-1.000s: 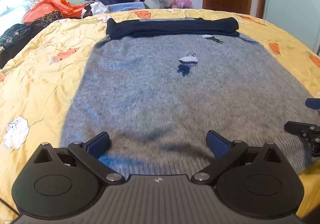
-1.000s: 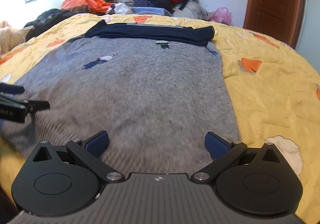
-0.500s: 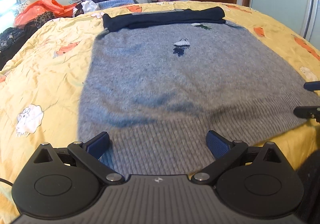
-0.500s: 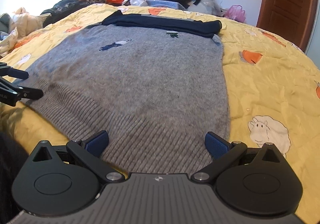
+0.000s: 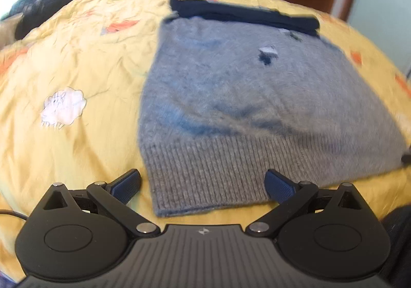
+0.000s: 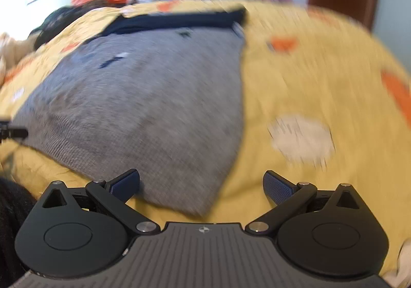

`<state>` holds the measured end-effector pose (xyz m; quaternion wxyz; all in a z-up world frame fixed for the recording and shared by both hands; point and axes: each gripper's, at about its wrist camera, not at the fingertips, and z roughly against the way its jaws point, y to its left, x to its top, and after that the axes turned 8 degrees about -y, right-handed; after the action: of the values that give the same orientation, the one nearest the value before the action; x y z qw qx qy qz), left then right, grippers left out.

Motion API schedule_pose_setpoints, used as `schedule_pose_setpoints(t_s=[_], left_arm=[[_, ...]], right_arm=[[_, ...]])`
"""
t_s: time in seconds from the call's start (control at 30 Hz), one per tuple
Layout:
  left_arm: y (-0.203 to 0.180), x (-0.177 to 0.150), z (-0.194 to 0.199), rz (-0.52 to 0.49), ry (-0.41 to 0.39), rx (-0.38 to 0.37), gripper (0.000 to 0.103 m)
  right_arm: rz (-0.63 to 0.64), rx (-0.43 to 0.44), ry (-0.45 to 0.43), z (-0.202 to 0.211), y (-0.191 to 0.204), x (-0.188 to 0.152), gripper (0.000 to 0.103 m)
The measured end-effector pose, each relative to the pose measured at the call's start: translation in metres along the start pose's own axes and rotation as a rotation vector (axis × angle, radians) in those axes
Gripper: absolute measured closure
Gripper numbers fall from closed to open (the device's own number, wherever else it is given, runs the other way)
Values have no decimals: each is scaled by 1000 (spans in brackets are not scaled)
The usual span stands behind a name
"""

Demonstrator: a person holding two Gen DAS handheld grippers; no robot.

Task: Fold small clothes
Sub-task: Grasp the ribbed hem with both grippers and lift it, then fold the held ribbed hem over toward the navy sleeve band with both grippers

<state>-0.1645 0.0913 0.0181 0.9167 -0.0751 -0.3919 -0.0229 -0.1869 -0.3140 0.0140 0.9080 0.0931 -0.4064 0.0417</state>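
A grey sweater [image 5: 257,108] lies flat on a yellow quilt [image 5: 77,62], navy sleeves [image 5: 244,15] folded across its top. The left gripper [image 5: 203,185] and right gripper [image 6: 201,185] hover at its hem corners, fingers spread wide, holding nothing.

the sweater [image 5: 257,108] is grey with a ribbed hem and small navy-white motifs. the quilt [image 5: 77,62] is yellow with orange shapes and a white sheep [image 5: 63,107]. beyond the sweater lies a navy garment [image 5: 244,15].
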Motion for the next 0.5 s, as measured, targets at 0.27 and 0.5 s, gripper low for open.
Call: schedule_pose_setpoints(t_s=[0.27,0.5], left_arm=[[36,13,-9,424,47,-298,0],[38,17,-16,472,65,-347,4]], right_arm=[[-407,361,139,-2,-47,10,0],[-703,519,137,-20,-77,3,2]])
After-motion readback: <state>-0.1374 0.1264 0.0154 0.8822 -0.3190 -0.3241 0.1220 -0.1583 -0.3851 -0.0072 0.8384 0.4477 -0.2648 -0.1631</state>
